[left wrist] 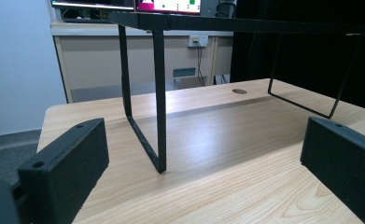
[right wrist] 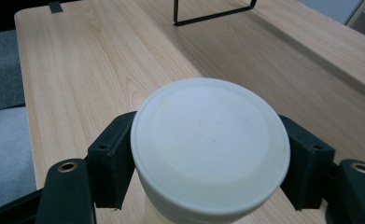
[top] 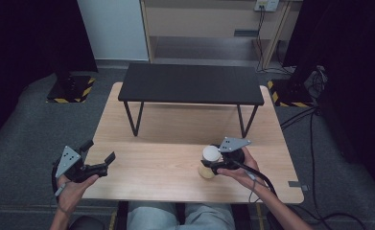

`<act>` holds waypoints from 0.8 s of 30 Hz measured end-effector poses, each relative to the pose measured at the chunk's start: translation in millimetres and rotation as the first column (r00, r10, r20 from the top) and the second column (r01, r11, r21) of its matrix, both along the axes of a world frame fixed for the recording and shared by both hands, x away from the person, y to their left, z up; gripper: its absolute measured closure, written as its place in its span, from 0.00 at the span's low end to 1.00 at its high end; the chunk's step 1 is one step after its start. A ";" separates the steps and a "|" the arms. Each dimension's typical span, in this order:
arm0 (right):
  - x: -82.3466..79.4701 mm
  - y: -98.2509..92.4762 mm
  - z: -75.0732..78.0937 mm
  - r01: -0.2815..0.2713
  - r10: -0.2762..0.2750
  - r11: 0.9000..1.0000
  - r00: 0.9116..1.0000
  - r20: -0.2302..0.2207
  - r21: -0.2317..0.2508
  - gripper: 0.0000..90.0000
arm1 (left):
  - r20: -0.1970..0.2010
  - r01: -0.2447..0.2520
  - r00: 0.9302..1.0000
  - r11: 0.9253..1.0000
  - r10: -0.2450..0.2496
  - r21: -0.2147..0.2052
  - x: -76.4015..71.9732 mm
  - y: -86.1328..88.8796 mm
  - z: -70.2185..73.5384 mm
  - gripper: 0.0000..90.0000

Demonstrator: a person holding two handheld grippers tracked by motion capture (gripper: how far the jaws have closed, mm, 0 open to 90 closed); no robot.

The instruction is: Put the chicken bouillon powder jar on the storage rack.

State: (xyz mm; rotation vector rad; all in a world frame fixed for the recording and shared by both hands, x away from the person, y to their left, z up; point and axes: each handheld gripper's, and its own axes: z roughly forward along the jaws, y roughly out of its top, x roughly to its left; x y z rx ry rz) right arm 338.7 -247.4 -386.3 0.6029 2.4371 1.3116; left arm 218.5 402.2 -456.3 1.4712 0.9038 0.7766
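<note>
Your right gripper (top: 213, 165) pinches the white-lidded jar (right wrist: 210, 149) below its lid for lifting, left gripper (top: 99, 160) spread, idle

High view is dim overall, corners falling to near black, soft and low-res. Light comes from above: the black shelf (top: 191, 84) throws a broad soft shadow on the desk (top: 175, 167) beneath it. Left gripper view is evenly lit, mild sheen on the wood, near tool jaws slightly soft. Right gripper view: white lid (right wrist: 210, 147) is bright but not blown out, far desk edge blurred.
</note>
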 end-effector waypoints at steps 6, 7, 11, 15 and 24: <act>-0.8 0.5 0.4 0.011 -0.011 1.000 1.000 -0.005 -0.002 0.36 | -0.003 -0.001 1.000 1.000 0.001 0.000 0.3 -0.3 -0.1 0.00; -0.8 0.9 0.8 0.011 -0.011 1.000 1.000 -0.006 -0.003 0.36 | -0.003 0.000 1.000 1.000 0.000 0.000 0.3 -0.3 0.0 0.00; -0.6 1.5 3.1 0.024 -0.024 1.000 1.000 -0.009 -0.010 0.37 | -0.004 -0.001 1.000 1.000 0.001 -0.004 0.3 0.4 -0.3 0.00; -3.7 1.6 10.4 0.034 -0.034 0.999 0.999 0.012 -0.035 0.37 | -0.004 -0.001 1.000 1.000 0.001 -0.002 0.5 0.6 -0.3 0.00; -5.3 -22.6 62.6 0.108 -0.110 0.993 0.993 0.042 0.043 0.37 | -0.004 0.003 1.000 1.000 -0.003 -0.005 1.2 0.6 -0.8 0.00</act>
